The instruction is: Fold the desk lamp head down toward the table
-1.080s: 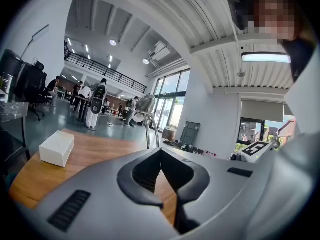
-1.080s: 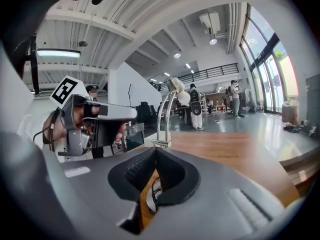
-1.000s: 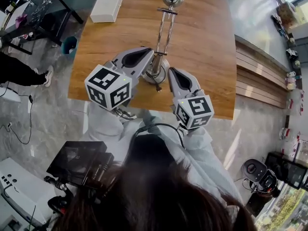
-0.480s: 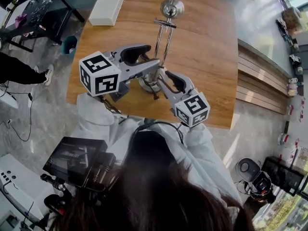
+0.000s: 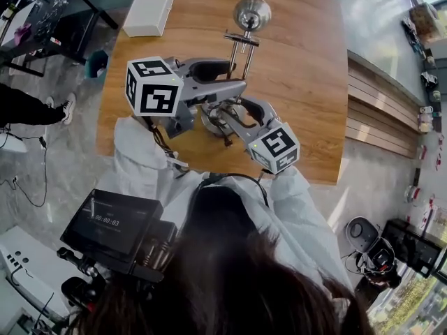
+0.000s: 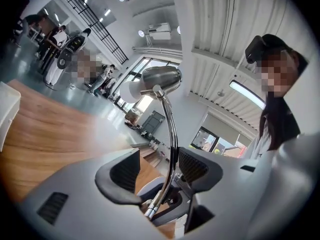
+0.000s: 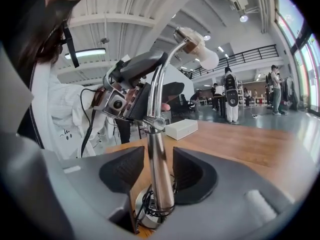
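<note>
A chrome desk lamp stands upright on the wooden table (image 5: 300, 82), its round head (image 5: 250, 12) at the top of twin rods (image 5: 241, 47). My left gripper (image 5: 236, 89) reaches in from the left; its jaws have just been opening and stand open round the thin rods (image 6: 172, 149), below the lamp head (image 6: 160, 79). My right gripper (image 5: 222, 114) comes from the near right, lower down. Its jaws have just been opening too and stand open either side of the thick lower post (image 7: 159, 174), with a gap on each side. The lamp's base (image 7: 150, 209) shows below the pads.
A white box (image 5: 148, 7) lies at the table's far left corner. A cable (image 7: 146, 200) is wound round the lamp's base. A blue bin (image 5: 98, 65) stands on the floor to the left and wooden benches (image 5: 377, 110) run along the right. People stand in the background.
Both grippers have moved in from beside the base onto the lamp's stem, the left one swinging up and round to the rods, the right one to the lower post. The lamp stays upright.
</note>
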The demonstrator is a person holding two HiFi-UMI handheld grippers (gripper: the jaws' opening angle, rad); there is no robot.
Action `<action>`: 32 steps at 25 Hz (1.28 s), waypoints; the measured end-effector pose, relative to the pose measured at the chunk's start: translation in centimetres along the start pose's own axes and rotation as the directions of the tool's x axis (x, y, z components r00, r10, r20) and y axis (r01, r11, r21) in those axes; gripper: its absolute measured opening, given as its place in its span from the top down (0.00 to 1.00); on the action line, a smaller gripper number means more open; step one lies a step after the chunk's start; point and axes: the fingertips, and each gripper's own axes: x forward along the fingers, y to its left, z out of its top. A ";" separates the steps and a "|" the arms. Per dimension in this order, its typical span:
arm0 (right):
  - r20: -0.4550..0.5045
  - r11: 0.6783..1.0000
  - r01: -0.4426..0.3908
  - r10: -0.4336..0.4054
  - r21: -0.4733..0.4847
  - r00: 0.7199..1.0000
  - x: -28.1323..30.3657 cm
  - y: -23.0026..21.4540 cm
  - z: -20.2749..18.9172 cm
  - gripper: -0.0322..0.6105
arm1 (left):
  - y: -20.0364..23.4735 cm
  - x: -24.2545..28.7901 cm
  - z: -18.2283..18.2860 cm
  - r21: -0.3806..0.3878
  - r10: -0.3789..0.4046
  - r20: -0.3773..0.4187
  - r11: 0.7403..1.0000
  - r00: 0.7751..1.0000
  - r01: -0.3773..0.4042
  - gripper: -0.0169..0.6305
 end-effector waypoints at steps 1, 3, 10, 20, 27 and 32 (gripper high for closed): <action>0.000 1.000 0.000 0.000 0.005 1.000 0.3 -0.3 -0.1 0.72 | 0.2 0.2 0.3 -0.009 -0.014 0.011 1.000 1.000 0.014 0.62; 0.007 1.000 -0.003 0.003 0.006 1.000 0.7 -0.6 -0.2 0.72 | 0.5 0.4 0.9 -0.027 -0.041 0.033 0.999 0.999 0.042 0.62; -0.002 0.999 -0.029 0.029 -0.030 1.000 0.1 0.0 -0.1 0.76 | -1.8 1.1 1.3 -0.002 -0.175 0.018 0.985 0.984 0.175 0.80; -0.006 0.999 -0.040 0.040 -0.028 0.999 -0.5 0.3 0.0 0.76 | -3.3 1.4 0.9 -0.082 -0.257 -0.042 0.964 0.965 0.253 0.94; -0.013 0.998 -0.042 0.041 -0.041 0.999 -0.9 0.6 0.0 0.77 | -2.8 1.8 0.9 -0.172 -0.244 -0.034 0.957 0.969 0.235 0.93; -0.014 0.999 -0.024 0.024 -0.039 1.000 -0.6 0.9 0.1 0.77 | 0.1 2.1 0.1 -0.362 -0.209 -0.009 0.912 0.978 0.191 0.94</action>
